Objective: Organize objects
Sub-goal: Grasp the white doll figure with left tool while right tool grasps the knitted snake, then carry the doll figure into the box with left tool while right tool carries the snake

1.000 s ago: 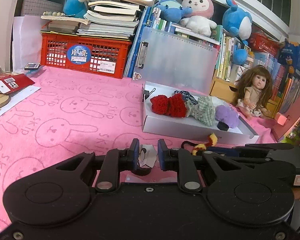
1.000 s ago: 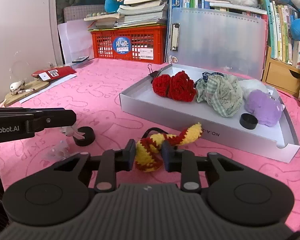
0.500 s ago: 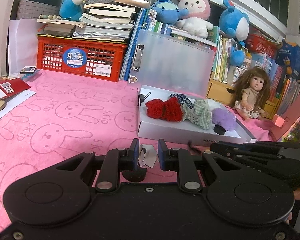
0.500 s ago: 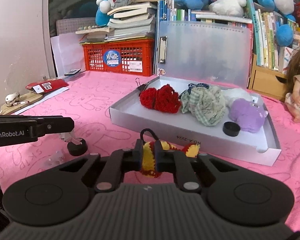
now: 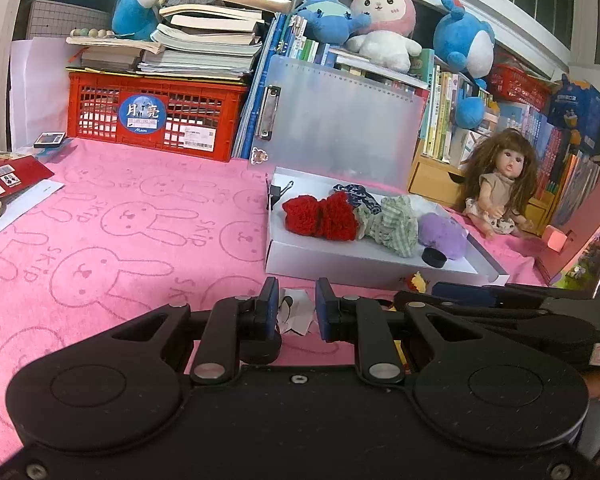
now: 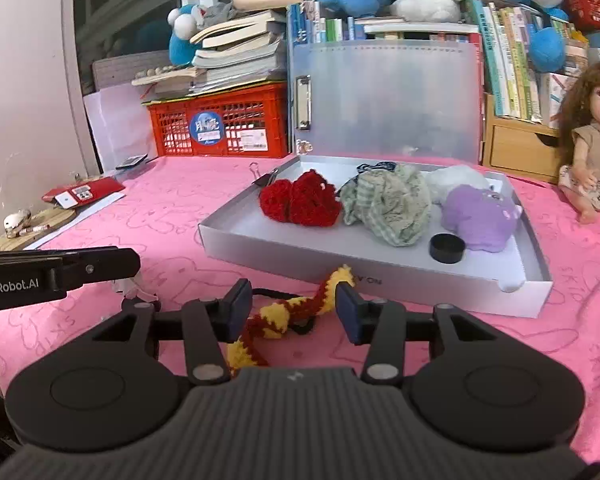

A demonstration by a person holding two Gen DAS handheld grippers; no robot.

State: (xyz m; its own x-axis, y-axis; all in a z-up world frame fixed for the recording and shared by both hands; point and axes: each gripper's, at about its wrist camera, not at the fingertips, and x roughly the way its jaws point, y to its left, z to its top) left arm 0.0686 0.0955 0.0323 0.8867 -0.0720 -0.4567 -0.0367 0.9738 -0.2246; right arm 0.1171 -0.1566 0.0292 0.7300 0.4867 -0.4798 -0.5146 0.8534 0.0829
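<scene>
The right gripper [image 6: 294, 312] has its jaws opening, and a yellow-and-red crocheted piece [image 6: 288, 316] lies on the pink cloth [image 6: 172, 208] between the two pads, touching neither; one end of it runs back under the gripper's body and the other points ahead toward the tray. A black loop of cord shows just beside it, to the left. Off to the left of this gripper, the left gripper [image 5: 296, 314] hangs low over the cloth with its jaws drawn close together on a small white scrap [image 5: 296, 312] with dark marks, apparently pinching it; a round black cap [image 5: 260, 350] sits just under its left finger. What the scrap is cannot be told.

Just ahead of the right gripper lies a shallow white tray [image 6: 260, 250], its near wall close to the crocheted piece. In the tray, from left to right, sit a red crocheted item [image 6: 300, 200], a green checked cloth bundle [image 6: 392, 204] and a purple plush [image 6: 480, 216], with a small black lid [image 6: 447, 248] in front of the plush and a binder clip [image 6: 266, 178] at the far left corner.

Beyond the tray stands a translucent folder [image 6: 384, 100], with a red crate [image 6: 228, 126] under stacked books to its left. Far right, a doll [image 6: 592, 148] sits on the cloth
</scene>
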